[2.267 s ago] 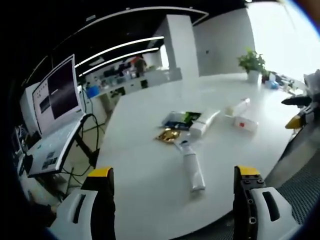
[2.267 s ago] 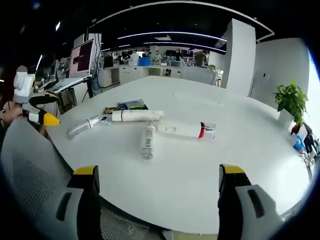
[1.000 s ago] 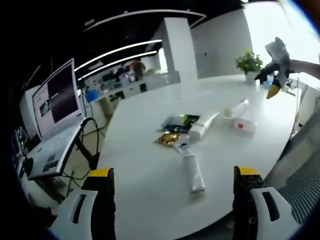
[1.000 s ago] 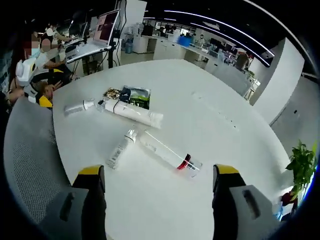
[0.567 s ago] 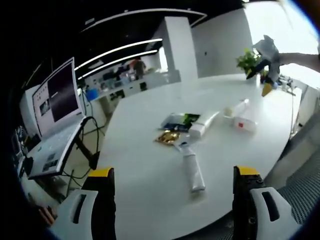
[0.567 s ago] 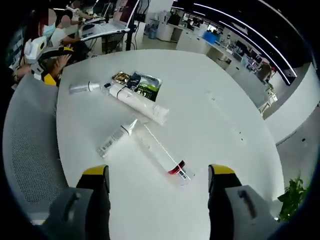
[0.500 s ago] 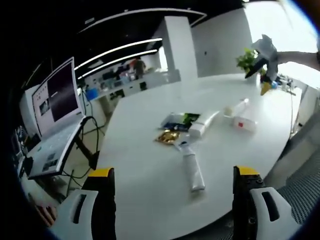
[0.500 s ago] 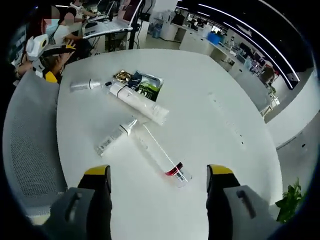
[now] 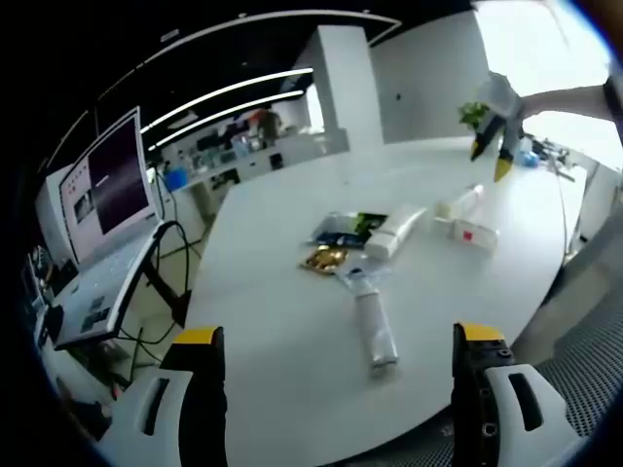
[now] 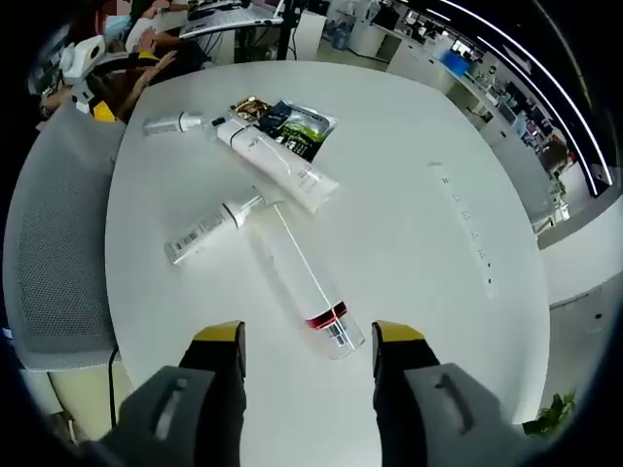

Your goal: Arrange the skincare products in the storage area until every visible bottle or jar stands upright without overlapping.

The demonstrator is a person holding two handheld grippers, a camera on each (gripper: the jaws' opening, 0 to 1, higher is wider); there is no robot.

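Now the right gripper (image 10: 308, 341) hangs above the round white table (image 10: 409, 243), its yellow-tipped jaws spread apart and holding nothing. Just ahead of the jaws lies a long clear tube with a red band (image 10: 304, 281), flat on the tabletop, its banded end nearest the gripper. Beside it, touching near the far end, a small white pump bottle (image 10: 205, 229) lies on its side. Further off, a large white tube (image 10: 274, 165) lies flat, its far end beside a dark green sachet (image 10: 300, 125) and a gold foil packet (image 10: 250, 106). A small grey tube (image 10: 173, 124) lies near the table's edge, apart from the others. A grey mesh chair (image 10: 54, 243) stands at the table's rim.

In the left gripper view, the left gripper (image 9: 331, 365) is held off the near edge of the table (image 9: 282, 292), jaws wide apart and empty. The grey tube (image 9: 372, 329) lies flat nearest it; the white tube (image 9: 392, 230) and sachets lie beyond. The right gripper (image 9: 490, 148) shows above the far products. A monitor (image 9: 102, 185) stands on the left.
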